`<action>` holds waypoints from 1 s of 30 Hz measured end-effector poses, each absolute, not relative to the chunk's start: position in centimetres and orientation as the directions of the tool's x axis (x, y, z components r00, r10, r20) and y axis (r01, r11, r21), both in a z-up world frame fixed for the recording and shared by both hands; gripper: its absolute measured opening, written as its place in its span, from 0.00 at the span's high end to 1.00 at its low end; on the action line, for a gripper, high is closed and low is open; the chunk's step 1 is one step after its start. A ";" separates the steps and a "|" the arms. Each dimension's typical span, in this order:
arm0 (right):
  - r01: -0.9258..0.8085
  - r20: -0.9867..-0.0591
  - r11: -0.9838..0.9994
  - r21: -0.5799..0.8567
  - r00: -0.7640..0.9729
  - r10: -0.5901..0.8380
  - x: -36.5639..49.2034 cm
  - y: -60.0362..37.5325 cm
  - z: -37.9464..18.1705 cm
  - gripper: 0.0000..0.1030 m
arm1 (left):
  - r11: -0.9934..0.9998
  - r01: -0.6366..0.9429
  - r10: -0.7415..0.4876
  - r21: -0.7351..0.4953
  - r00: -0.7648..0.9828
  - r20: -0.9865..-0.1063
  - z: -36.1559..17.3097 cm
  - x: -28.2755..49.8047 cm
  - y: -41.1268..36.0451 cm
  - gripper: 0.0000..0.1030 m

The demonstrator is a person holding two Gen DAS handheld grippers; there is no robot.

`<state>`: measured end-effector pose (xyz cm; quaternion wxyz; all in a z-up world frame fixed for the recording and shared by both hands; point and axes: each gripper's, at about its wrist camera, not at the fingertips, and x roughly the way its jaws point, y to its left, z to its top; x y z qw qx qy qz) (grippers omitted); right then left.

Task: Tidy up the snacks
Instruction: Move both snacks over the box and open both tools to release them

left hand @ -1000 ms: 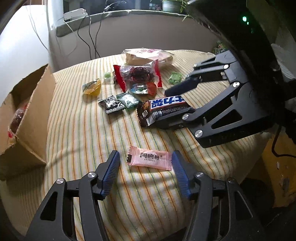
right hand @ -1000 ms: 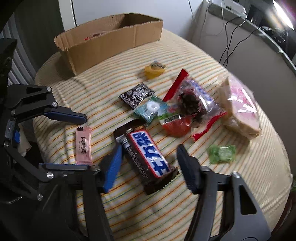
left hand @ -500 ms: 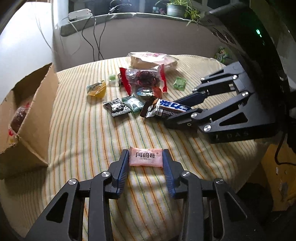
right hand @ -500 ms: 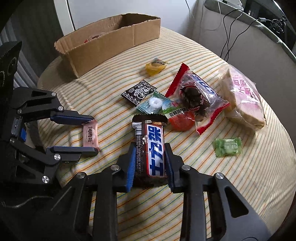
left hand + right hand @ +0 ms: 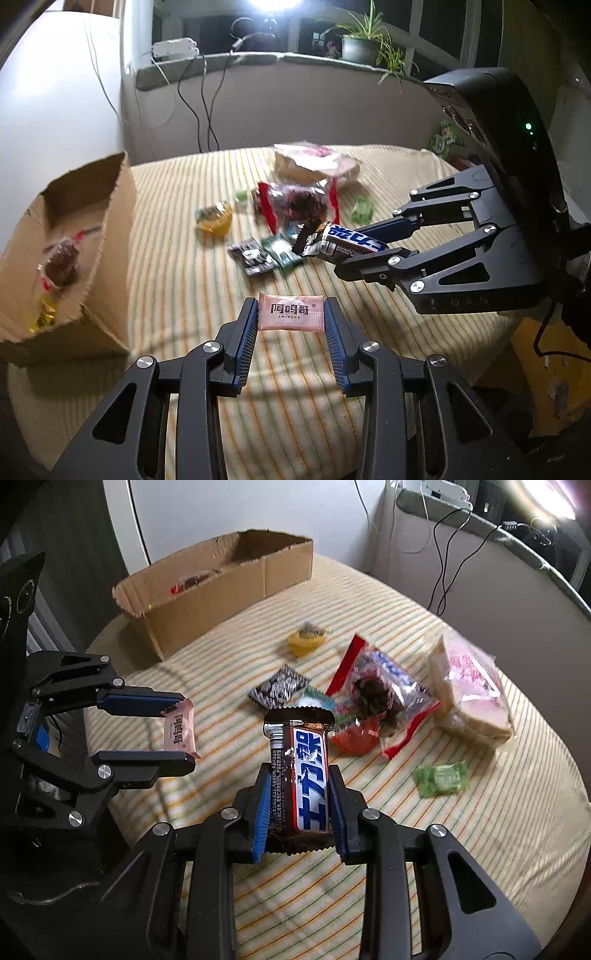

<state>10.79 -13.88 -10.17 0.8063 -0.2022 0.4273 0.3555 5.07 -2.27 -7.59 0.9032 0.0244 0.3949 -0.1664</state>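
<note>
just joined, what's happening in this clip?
Snack sorting on a striped table. The left claw is shut on a pink wafer packet, and the right claw is shut on a chocolate bar; both look lifted off the cloth. The cardboard box already holds a few snacks. Several loose snacks are left on the table, including a green candy and a yellow jelly cup.

The tablecloth point(image 5: 166, 266) was a ribbed, matt woven cloth with thin coloured stripes. The box point(image 5: 221, 587) at the far left was plain brown corrugated cardboard, dull, with rough torn rims. The pink packet point(image 5: 291, 313) had a matt, smooth film wrapper; the chocolate bar point(image 5: 301, 775) had a glossy one with crimped ends. The clear bag point(image 5: 384, 698) of dark sweets was shiny, crinkled plastic. Both grippers were matt black plastic with bright metal screws and ridged blue pads point(image 5: 246, 339).
</note>
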 end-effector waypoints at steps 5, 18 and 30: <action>-0.740 -0.811 0.672 -0.026 0.409 0.419 11.4 -13.0 -8.4 0.72 | 0.953 0.293 -0.264 -0.081 0.667 -0.696 -6.3 5.4 -0.8 0.67; -0.759 -0.762 0.650 -0.041 0.445 0.471 15.1 -7.0 -4.1 0.72 | 0.984 0.166 -0.171 -0.069 0.740 -0.650 -4.3 7.2 5.6 0.67; -0.798 -0.762 0.599 -0.062 0.425 0.488 18.8 1.2 -3.6 0.72 | 0.995 0.070 -0.099 -0.071 0.754 -0.649 -4.5 8.1 10.8 0.67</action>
